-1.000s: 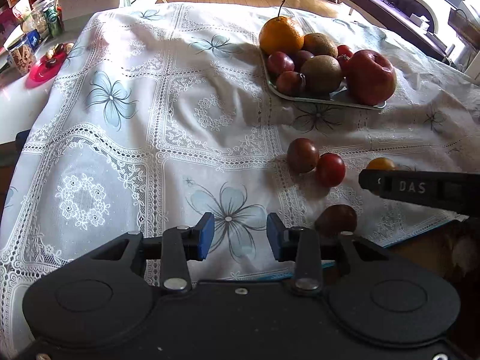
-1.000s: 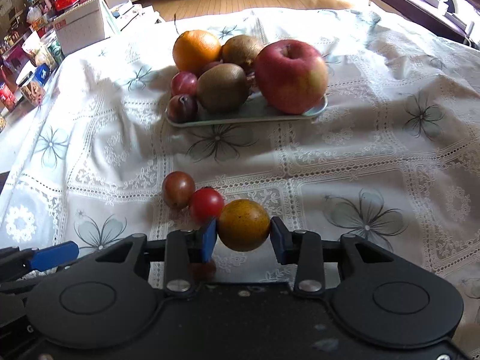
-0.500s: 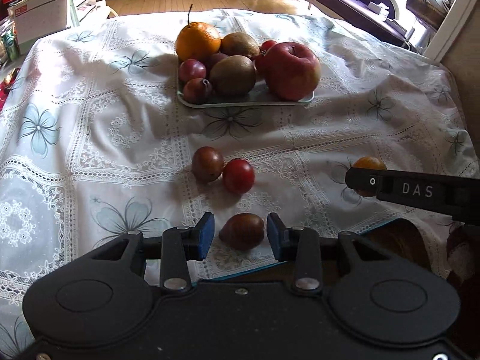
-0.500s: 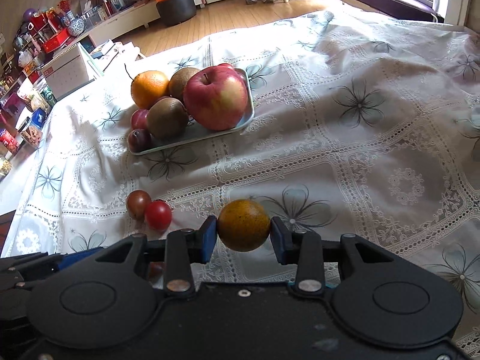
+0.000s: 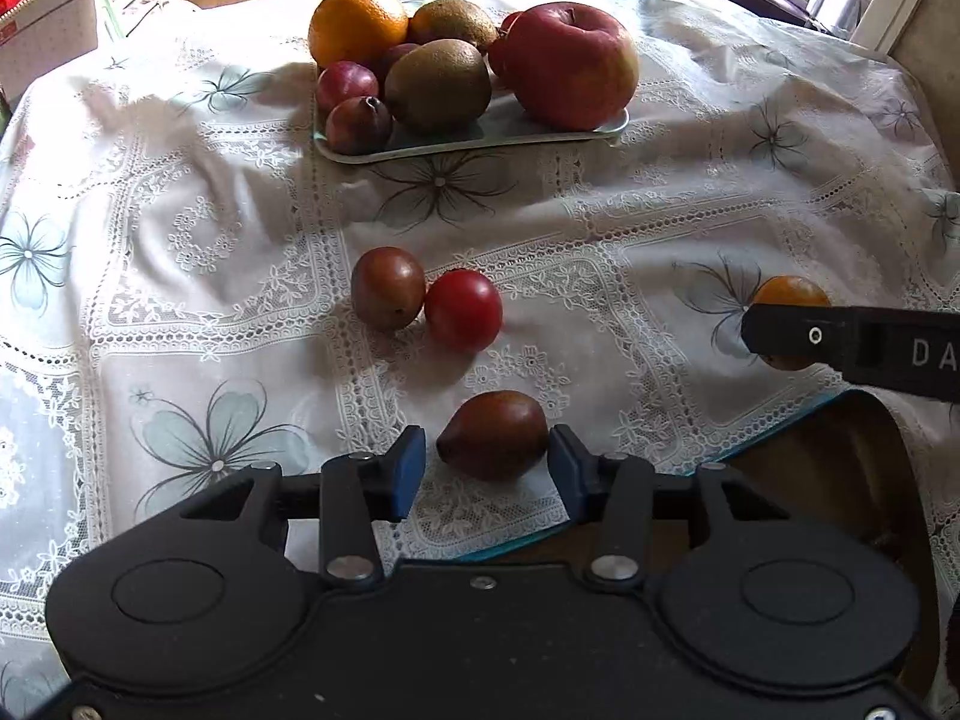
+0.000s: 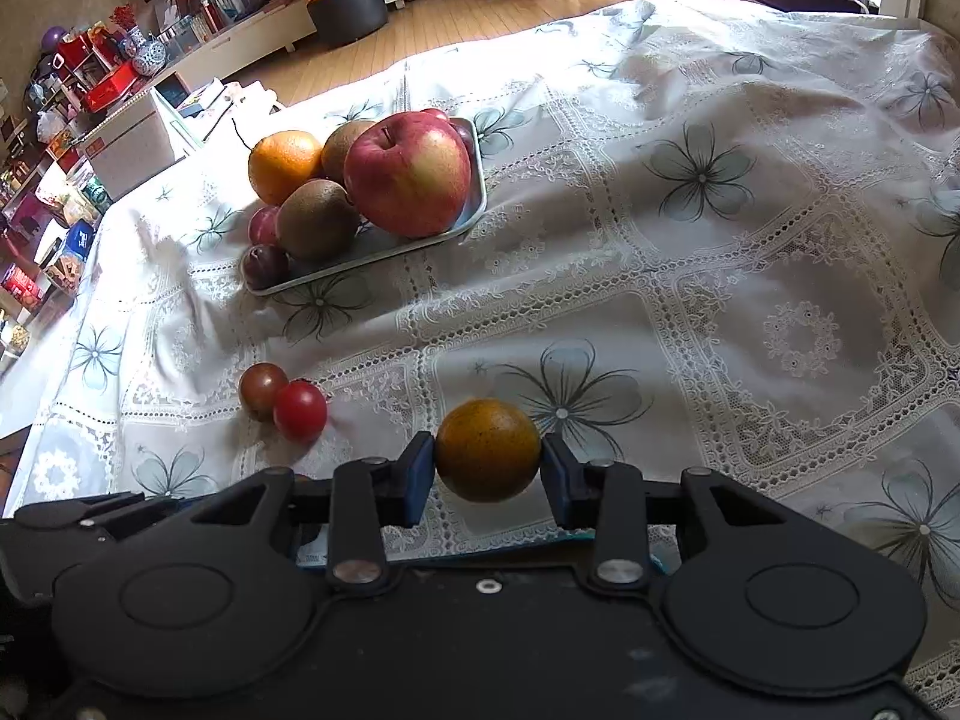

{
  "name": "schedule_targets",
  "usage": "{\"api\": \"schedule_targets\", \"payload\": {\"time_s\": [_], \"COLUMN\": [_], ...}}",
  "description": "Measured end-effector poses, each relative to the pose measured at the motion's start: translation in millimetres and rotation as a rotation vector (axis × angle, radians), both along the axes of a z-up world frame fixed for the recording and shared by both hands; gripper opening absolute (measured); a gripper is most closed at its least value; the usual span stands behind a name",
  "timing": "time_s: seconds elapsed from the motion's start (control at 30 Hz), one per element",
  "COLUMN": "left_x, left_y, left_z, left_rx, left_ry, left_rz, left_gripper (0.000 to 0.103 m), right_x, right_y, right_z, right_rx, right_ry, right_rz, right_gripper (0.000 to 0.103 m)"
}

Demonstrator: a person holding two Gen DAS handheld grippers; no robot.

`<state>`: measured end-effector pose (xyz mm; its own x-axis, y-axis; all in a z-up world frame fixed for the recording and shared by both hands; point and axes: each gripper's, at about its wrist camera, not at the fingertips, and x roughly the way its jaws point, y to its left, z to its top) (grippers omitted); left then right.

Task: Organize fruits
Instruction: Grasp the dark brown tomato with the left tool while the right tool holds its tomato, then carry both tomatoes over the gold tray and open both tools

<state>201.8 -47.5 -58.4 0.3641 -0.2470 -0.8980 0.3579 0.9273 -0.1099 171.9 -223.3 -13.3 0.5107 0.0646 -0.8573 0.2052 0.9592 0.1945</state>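
Two claws are in view. The right claw [image 6: 487, 461] is clenched on an orange-brown fruit [image 6: 487, 449], held above the desk [image 6: 810, 276]. The left claw [image 5: 487, 469] is released, straddling a dark red fruit [image 5: 493, 434] lying on the cloth. The fruit tray [image 5: 474, 147] sits at 12 o'clock.

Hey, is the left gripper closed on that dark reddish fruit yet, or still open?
Open. The left gripper straddles the dark reddish fruit, but a gap shows beside its left pad.
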Motion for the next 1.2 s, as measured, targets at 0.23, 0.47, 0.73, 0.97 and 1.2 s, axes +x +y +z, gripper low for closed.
{"api": "schedule_targets", "payload": {"time_s": [0.23,0.47,0.73,0.97,1.2], "left_x": [12,17,8,-34,-90], "left_y": [-10,-6,12,24,18], "left_z": [-14,-11,26,69,77], "left_rx": [0.022,0.005,-0.059,-0.088,-0.064], "left_ry": [0.011,0.029,0.044,-0.001,-0.060], "left_rz": [0.037,0.077,0.164,0.181,0.154], "left_gripper": [0.057,0.044,0.044,0.044,0.044], "right_x": [-1,-1,-16,-54,-103], "right_y": [6,3,1,7,18], "right_z": [-1,-1,25,52,57], "right_rx": [0.010,0.029,0.050,0.055,0.058], "right_ry": [0.000,0.001,-0.044,-0.075,-0.081], "right_rz": [0.017,0.009,0.008,0.048,0.089], "right_gripper": [0.039,0.039,0.039,0.039,0.039]}}
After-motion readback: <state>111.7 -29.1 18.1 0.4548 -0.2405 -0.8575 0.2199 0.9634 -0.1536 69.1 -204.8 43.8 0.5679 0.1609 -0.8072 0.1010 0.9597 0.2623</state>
